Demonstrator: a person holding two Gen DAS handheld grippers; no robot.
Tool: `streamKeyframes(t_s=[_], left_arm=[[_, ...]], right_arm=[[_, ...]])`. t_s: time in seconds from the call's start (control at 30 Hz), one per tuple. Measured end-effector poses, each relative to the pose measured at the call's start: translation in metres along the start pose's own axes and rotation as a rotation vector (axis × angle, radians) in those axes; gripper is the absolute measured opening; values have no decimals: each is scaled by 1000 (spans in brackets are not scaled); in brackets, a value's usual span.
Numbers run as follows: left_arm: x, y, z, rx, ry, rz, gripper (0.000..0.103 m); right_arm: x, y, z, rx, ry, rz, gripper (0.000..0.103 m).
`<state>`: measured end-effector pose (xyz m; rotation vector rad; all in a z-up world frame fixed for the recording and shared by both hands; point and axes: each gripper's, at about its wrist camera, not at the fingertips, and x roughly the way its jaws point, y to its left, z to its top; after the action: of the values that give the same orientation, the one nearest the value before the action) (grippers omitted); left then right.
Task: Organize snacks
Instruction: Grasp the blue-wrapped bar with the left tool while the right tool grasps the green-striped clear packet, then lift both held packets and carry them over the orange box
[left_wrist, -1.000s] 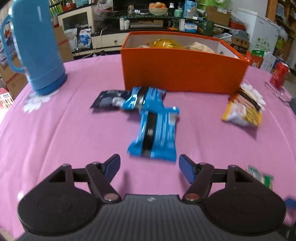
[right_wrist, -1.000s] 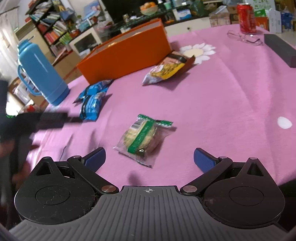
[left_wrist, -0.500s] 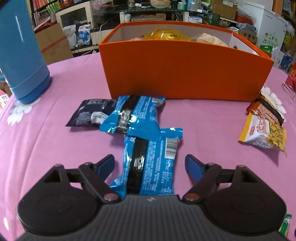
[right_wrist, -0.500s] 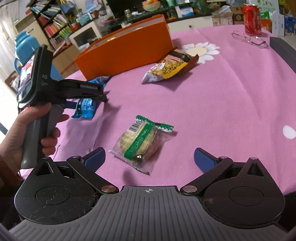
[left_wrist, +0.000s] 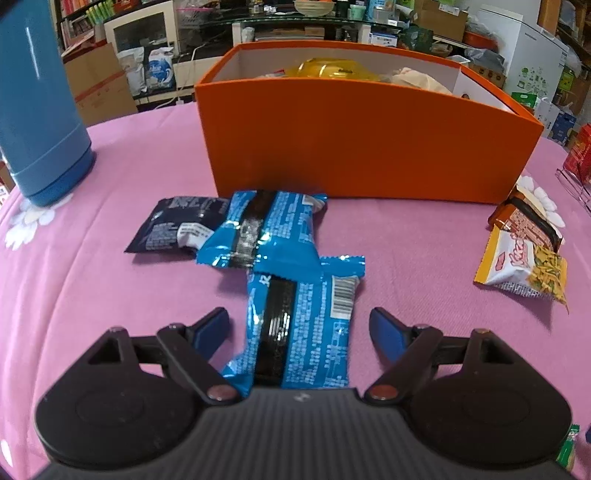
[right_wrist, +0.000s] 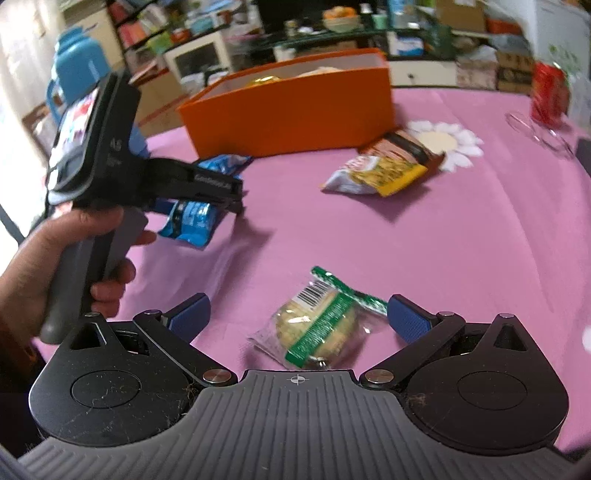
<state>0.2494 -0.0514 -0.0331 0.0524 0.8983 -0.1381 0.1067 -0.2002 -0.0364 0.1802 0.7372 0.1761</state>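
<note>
My left gripper (left_wrist: 299, 325) is open, its fingers on either side of a blue snack packet (left_wrist: 303, 321) lying on the pink cloth. A second blue packet (left_wrist: 266, 229) and a dark packet (left_wrist: 177, 229) lie just beyond it, in front of the orange box (left_wrist: 362, 147), which holds several snacks. My right gripper (right_wrist: 297, 314) is open around a clear cookie packet with a green stripe (right_wrist: 321, 325). The left gripper's body (right_wrist: 155, 181) shows in the right wrist view, over the blue packet (right_wrist: 192, 221). A yellow chip bag (right_wrist: 384, 166) lies right of the box.
A blue thermos (left_wrist: 37, 99) stands at the far left. A red can (right_wrist: 546, 92) and glasses (right_wrist: 543, 133) sit at the far right of the table. The chip bag also shows in the left wrist view (left_wrist: 521, 254). Shelves and cartons fill the background.
My left gripper has moved forward and down until the blue packet lies between its fingers. My right gripper has closed in on the cookie packet, which now lies between its fingers.
</note>
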Motion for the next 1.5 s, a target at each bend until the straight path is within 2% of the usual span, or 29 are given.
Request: streamKeyframes(t_s=[0.17, 0.23, 0.4, 0.63, 0.8, 0.83, 0.87, 1.0, 1.27, 1.33, 1.37, 1.4, 1.5], left_arm=[[-1, 1, -3, 16, -15, -12, 81], [-4, 2, -6, 25, -20, -26, 77], [-19, 7, -19, 49, -21, -68, 57], [-44, 12, -49, 73, -11, -88, 57], [-67, 10, -73, 133, 17, -123, 58], [-68, 11, -73, 126, 18, -122, 59], [-67, 12, -71, 112, 16, -121, 65], [-56, 15, -60, 48, 13, -111, 68], [-56, 4, -65, 97, -10, -93, 69], [-58, 6, -66, 98, -14, -100, 61], [-60, 7, -66, 97, -15, -110, 49], [-61, 9, -67, 95, -15, -112, 47], [-68, 16, -71, 66, -7, -134, 48]], right_arm=[[18, 9, 1, -55, 31, 6, 96], [17, 13, -2, -72, 28, 14, 96], [8, 13, -12, -48, 31, 27, 96], [-4, 7, -21, -4, 28, 26, 96], [-7, 3, -16, 11, 1, 30, 96], [-5, 3, -15, 7, -1, 31, 96], [-2, 3, -14, 3, 1, 31, 96], [10, 6, -13, -19, 18, 19, 96], [19, 6, -14, -46, 26, -16, 95], [18, 8, -16, -68, 19, -30, 87], [16, 9, -17, -88, 12, -42, 70], [14, 11, -19, -118, 8, -57, 56], [6, 5, -19, -83, 16, -15, 47]])
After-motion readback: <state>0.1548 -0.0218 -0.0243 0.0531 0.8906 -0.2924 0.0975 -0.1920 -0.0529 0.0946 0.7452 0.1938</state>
